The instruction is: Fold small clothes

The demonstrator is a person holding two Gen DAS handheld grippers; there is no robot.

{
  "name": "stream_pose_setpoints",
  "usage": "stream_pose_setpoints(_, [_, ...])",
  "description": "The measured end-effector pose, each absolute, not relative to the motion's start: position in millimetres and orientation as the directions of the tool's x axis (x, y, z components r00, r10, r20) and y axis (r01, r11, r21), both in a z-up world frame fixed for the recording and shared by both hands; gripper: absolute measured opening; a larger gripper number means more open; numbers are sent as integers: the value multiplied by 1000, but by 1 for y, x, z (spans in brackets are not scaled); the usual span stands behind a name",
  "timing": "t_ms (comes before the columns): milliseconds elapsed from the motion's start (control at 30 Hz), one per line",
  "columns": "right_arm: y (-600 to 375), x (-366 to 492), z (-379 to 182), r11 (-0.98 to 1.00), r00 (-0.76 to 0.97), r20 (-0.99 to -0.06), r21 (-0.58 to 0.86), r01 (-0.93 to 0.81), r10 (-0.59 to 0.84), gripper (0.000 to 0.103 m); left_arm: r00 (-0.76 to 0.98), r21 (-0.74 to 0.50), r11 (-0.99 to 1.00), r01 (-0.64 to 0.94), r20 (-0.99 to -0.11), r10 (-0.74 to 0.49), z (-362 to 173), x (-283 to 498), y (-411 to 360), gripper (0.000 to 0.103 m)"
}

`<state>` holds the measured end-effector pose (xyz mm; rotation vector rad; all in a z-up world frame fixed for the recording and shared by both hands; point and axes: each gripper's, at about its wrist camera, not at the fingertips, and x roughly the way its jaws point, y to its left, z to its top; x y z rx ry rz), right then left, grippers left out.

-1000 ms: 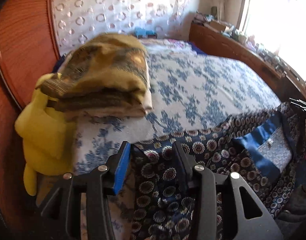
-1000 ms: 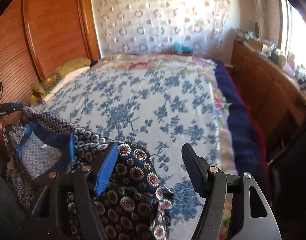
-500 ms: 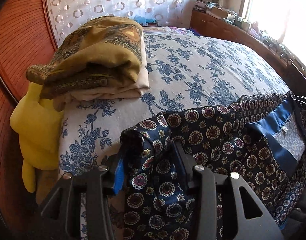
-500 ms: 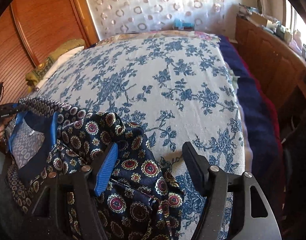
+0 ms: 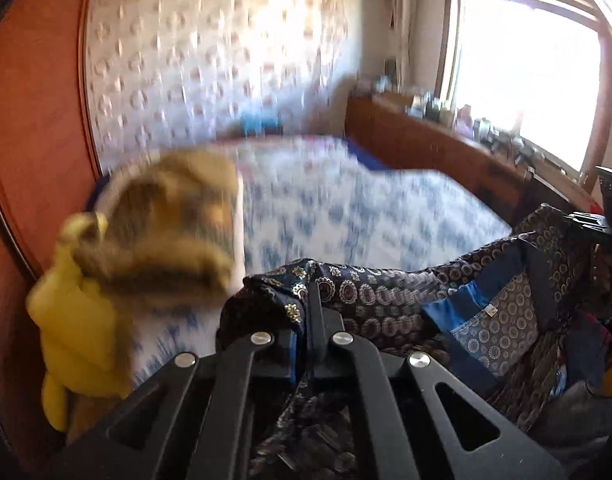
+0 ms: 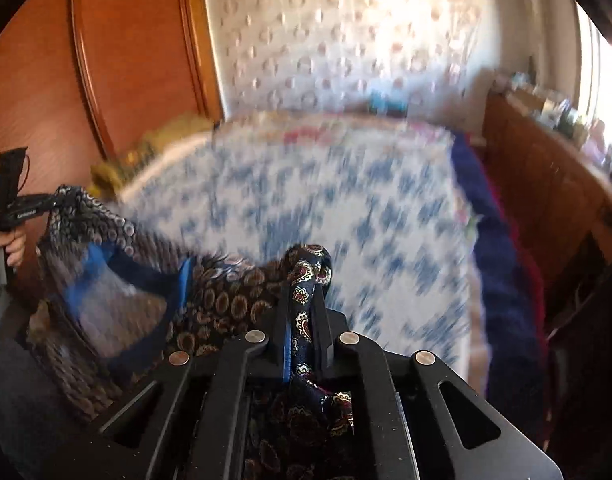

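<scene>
Navy patterned fabric is pinched tight in both claws: the left gripper [image 5: 306, 320] has its jaws nearly together on one bunched edge of the medallion-print garment [image 5: 390, 300], low in the centre of its frame, and the right gripper [image 6: 303, 312] is clamped the same way on another edge of that garment [image 6: 225, 300], also low centre. From the left claw the cloth stretches off to the right side of the frame, showing a bright blue band and a lighter lining with a small tag, hanging in the air in front of the bed. Behind it is the blue floral bedspread [image 5: 346, 216], pretty blurry. Left of centre sits a folded olive-gold blanket [image 5: 173, 224] on top of something yellow [image 5: 73, 320]. Upper right is a bright window [image 5: 526, 80] above a cluttered wooden ledge [image 5: 446, 140]. In the right view the person's left hand [image 6: 9, 246] shows at the far left edge.
</scene>
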<state>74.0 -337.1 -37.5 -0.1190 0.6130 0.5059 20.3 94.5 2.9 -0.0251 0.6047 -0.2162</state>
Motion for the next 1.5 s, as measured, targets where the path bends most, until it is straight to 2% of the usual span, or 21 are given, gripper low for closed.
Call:
stream_pose_setpoints(200, [-344, 70, 31, 885, 796, -457, -39, -463, 397, 4, 886, -82, 983, 165, -425, -185, 67, 32, 103, 0])
stream_pose_setpoints(367, [-340, 111, 76, 902, 850, -405, -119, -415, 337, 4, 922, -62, 992, 110, -367, -125, 106, 85, 115, 0])
stream_pose_setpoints(433, [-336, 134, 87, 909, 865, -395, -145, -390, 309, 4, 922, -61, 994, 85, -373, -102, 114, 116, 120, 0])
stream_pose_setpoints(567, [-327, 197, 91, 925, 866, -413, -122, -359, 282, 4, 908, -4, 1000, 15, -419, -15, 101, 176, 125, 1])
stream_pose_setpoints(633, [-315, 224, 75, 923, 854, -444, -133, -361, 270, 5, 887, 5, 1000, -11, -462, 12, 80, 200, 129, 6])
stream_pose_setpoints(700, [-309, 240, 55, 920, 828, -497, -135, -369, 259, 9, 842, 2, 1000, -7, -540, 7, 54, 219, 132, 11])
stream_pose_setpoints(733, [-304, 253, 35, 920, 803, -547, -138, -367, 238, 14, 811, -8, 1000, 0, -586, -5, 38, 225, 135, 12])
stream_pose_setpoints(800, [-303, 264, 7, 932, 784, -596, -156, -328, 176, 39, 770, -16, 1000, 10, -637, -18, 14, 227, 135, 19])
stream_pose_setpoints(833, [-304, 267, -7, 934, 772, -613, -152, -323, 167, 60, 760, -12, 1000, 14, -650, -18, 3, 224, 135, 24])
stream_pose_setpoints(867, [-306, 268, -17, 935, 763, -624, -146, -323, 166, 62, 751, -7, 1000, 21, -660, -20, -5, 220, 131, 26])
stream_pose_setpoints(933, [-309, 266, -34, 934, 745, -646, -142, -329, 164, 62, 734, -16, 999, 42, -678, -42, -18, 210, 127, 32])
stream_pose_setpoints(1133, [-318, 240, -54, 932, 726, -647, -62, -357, 234, 62, 727, -31, 994, 104, -679, -97, -29, 167, 104, 37])
stream_pose_setpoints(1500, [-331, 188, -73, 950, 735, -637, -9, -312, 235, 66, 707, -85, 992, 96, -695, -128, -67, 111, 98, 38])
